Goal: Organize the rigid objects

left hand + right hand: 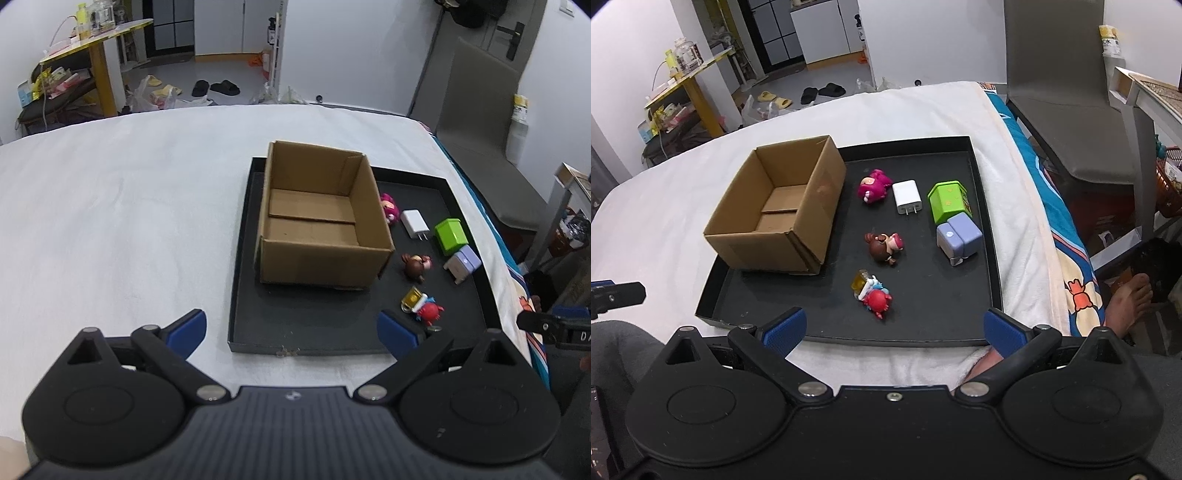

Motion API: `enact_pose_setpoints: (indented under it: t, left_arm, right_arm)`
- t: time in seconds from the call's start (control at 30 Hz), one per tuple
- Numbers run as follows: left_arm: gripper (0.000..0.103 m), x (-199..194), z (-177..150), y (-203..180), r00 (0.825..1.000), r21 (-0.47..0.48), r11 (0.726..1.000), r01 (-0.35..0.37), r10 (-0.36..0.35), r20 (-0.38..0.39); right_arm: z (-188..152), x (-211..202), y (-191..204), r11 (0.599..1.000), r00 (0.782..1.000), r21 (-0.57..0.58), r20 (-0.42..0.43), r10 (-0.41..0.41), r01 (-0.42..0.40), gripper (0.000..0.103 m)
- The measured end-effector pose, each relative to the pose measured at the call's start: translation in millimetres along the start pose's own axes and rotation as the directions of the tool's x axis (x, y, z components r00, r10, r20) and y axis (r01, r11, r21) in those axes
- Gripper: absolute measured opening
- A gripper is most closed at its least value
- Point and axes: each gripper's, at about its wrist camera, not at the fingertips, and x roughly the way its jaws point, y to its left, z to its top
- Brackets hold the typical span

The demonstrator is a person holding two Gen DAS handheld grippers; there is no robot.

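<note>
I see a flat black tray [982, 229] with a low rim lying on a soft white blanket [122, 221]. A brown cardboard box [783, 206] stands open on the left part of the tray, and its inside is bare. Right of the box lie the hard little things: a shiny pink toy [873, 186], a smooth white plug [907, 197], a green block [947, 201], a pale purple block [958, 238], a brown-haired doll [884, 247] and a red toy [875, 297]. My left gripper [291, 334] hangs at the tray's near edge, jaws wide and holding nothing. My right gripper [894, 330] does too, blue pads apart.
</note>
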Motion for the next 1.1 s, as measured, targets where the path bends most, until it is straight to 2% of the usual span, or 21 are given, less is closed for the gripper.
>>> enact_pose_setpoints:
  t: [0.17,0.47,0.63,0.87,1.1]
  left_arm:
    - [0.099,8.4,6.4,2.9,1.0,-0.029,1.0,-0.001,0.001,0.006]
    - [0.099,24.7,21.8,7.6,1.0,-0.081,0.997,0.013,-0.013,0.004]
    - [0.093,33.1,31.8,5.3,1.0,-0.076,0.997,-0.003,0.003,0.001]
    - [0.08,49.6,44.5,7.1,1.0,-0.095,0.995,-0.009,0.008,-0.011]
    - [0.069,65.8,56.2,13.8,1.0,-0.115,0.993,-0.022,0.02,-0.013]
  right_arm:
    - [2.3,9.8,-5.7,0.999,1.0,0.022,-0.009,0.028,-0.028,0.102]
    - [11.9,30.7,-5.6,0.996,0.995,0.025,-0.036,0.091,-0.09,0.091]
    - [21.2,43.2,-5.4,0.989,0.988,0.037,-0.06,0.142,-0.14,0.083]
    - [35.6,61.3,-13.8,0.988,0.987,0.078,-0.071,0.141,-0.135,0.075]
    - [45.0,81.4,-19.3,0.983,0.98,0.089,-0.107,0.168,-0.159,0.075]
